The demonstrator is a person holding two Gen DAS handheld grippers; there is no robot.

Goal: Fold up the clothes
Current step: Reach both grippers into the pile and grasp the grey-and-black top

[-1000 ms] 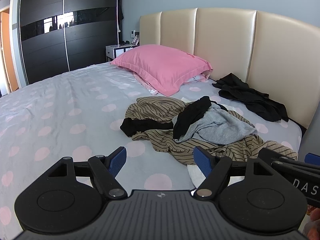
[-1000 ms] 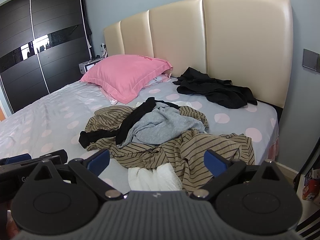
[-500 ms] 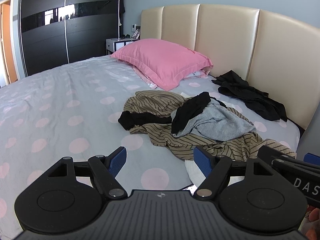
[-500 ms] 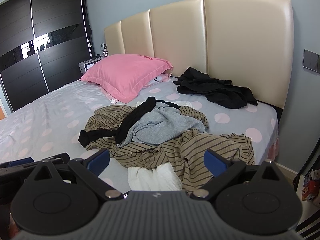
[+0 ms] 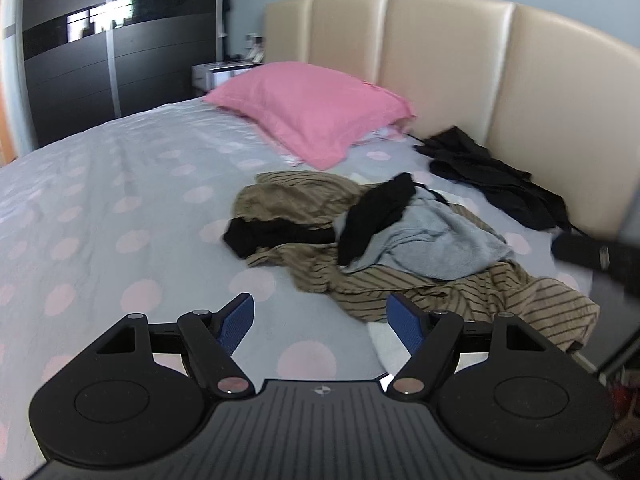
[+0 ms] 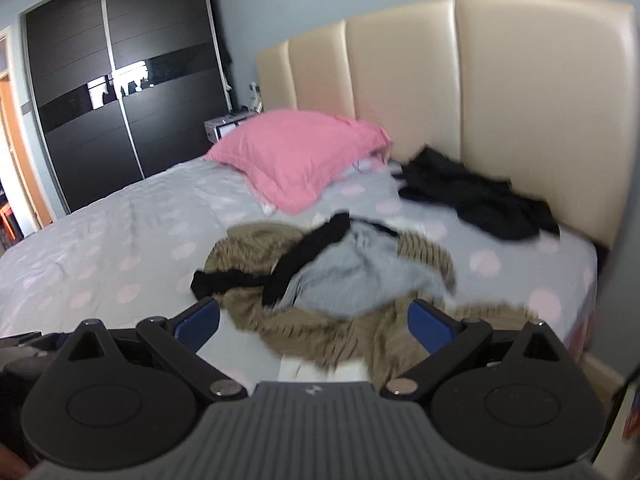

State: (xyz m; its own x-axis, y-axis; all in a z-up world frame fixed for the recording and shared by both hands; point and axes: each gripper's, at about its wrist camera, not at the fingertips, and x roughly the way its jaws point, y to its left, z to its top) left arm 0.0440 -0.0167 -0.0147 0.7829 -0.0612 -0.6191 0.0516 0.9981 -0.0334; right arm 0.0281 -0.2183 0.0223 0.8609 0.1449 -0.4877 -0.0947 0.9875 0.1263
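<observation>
A heap of clothes lies on the bed: a tan striped garment point(image 5: 404, 286) point(image 6: 320, 332), a grey garment point(image 5: 436, 240) point(image 6: 352, 280) on top, and a black piece point(image 5: 372, 216) point(image 6: 304, 256) draped across both. A white cloth point(image 5: 384, 340) point(image 6: 316, 370) peeks out at the heap's near edge. My left gripper point(image 5: 322, 320) is open, hovering short of the heap's near left side with nothing between its fingers. Over the heap's near edge, my right gripper point(image 6: 314, 324) is open and empty. The right wrist view is motion-blurred.
The bed point(image 5: 100, 200) has a grey sheet with pink dots. A pink pillow point(image 5: 312, 108) point(image 6: 296, 152) and a second black garment point(image 5: 496, 180) point(image 6: 476, 196) lie by the cream headboard point(image 5: 440, 60). A dark wardrobe point(image 6: 120, 100) stands far left. The bed's edge point(image 6: 588, 320) drops off at right.
Both grippers have moved forward and closer to the heap. The right gripper has shifted ahead, so its body now shows blurred at the right of the left wrist view.
</observation>
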